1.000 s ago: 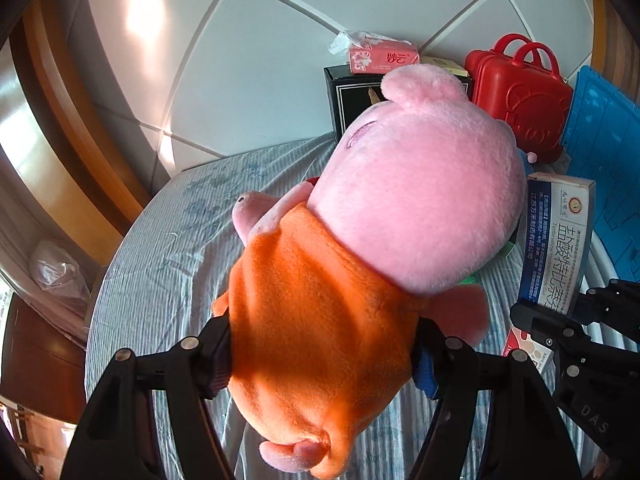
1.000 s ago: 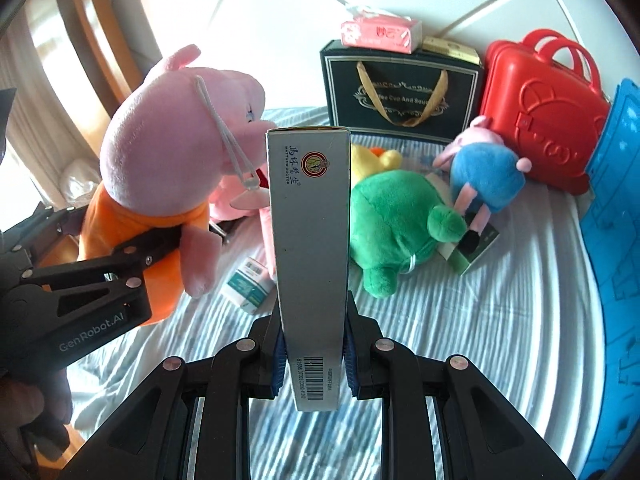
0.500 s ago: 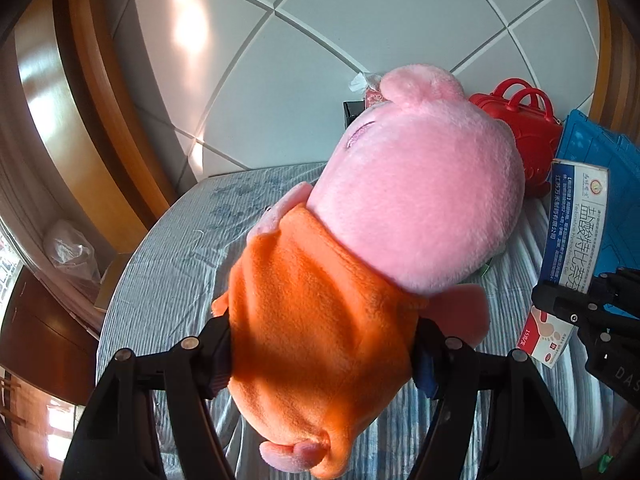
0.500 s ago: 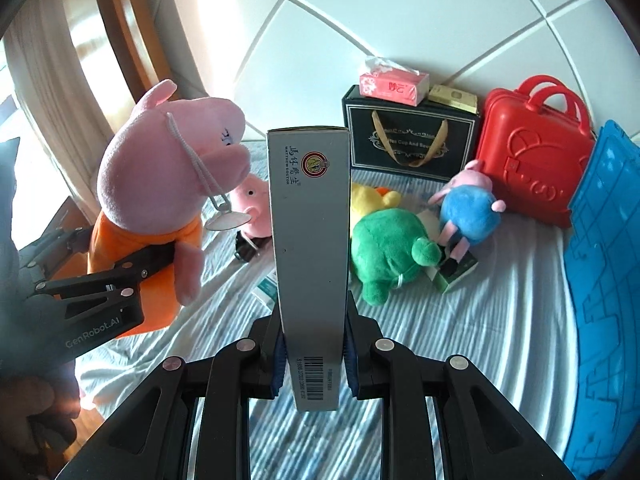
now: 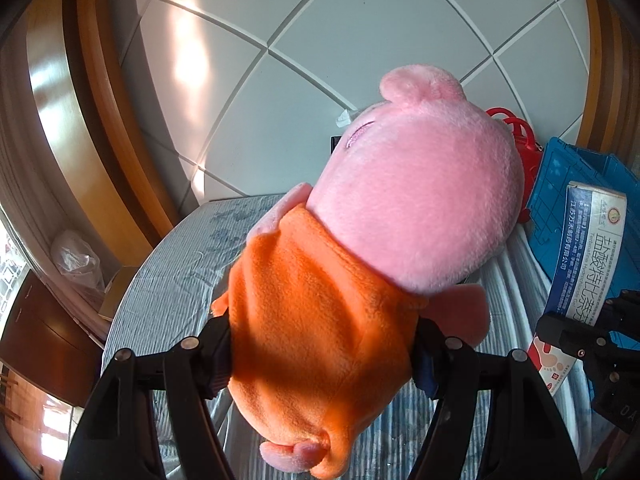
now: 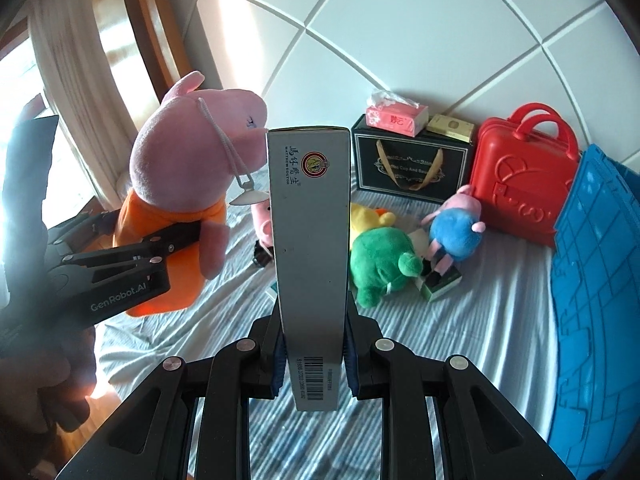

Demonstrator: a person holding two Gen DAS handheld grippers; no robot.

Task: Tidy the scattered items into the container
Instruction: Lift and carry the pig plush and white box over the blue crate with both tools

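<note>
My left gripper [image 5: 322,356] is shut on a large pink pig plush in an orange dress [image 5: 360,248], held by the orange body above the bed; the same plush [image 6: 188,184] shows at the left of the right wrist view, clamped by the left gripper [image 6: 160,248]. My right gripper [image 6: 312,350] is shut on a tall grey medicine box [image 6: 310,248], held upright by its lower end. That box [image 5: 580,256] appears at the right edge of the left wrist view. The blue crate [image 6: 592,304] stands at the right.
On the striped bed sheet [image 6: 500,312] lie a green plush [image 6: 380,264], a yellow plush [image 6: 370,218], a small blue-bodied pig plush [image 6: 454,232], a small pink pig [image 6: 262,220] and small boxes [image 6: 440,284]. A black gift bag [image 6: 412,168], tissue pack [image 6: 396,118] and red case [image 6: 524,176] line the wall.
Both grippers have risen with their loads; the bed and its items look farther away and more of the wall shows. The grips are unchanged.
</note>
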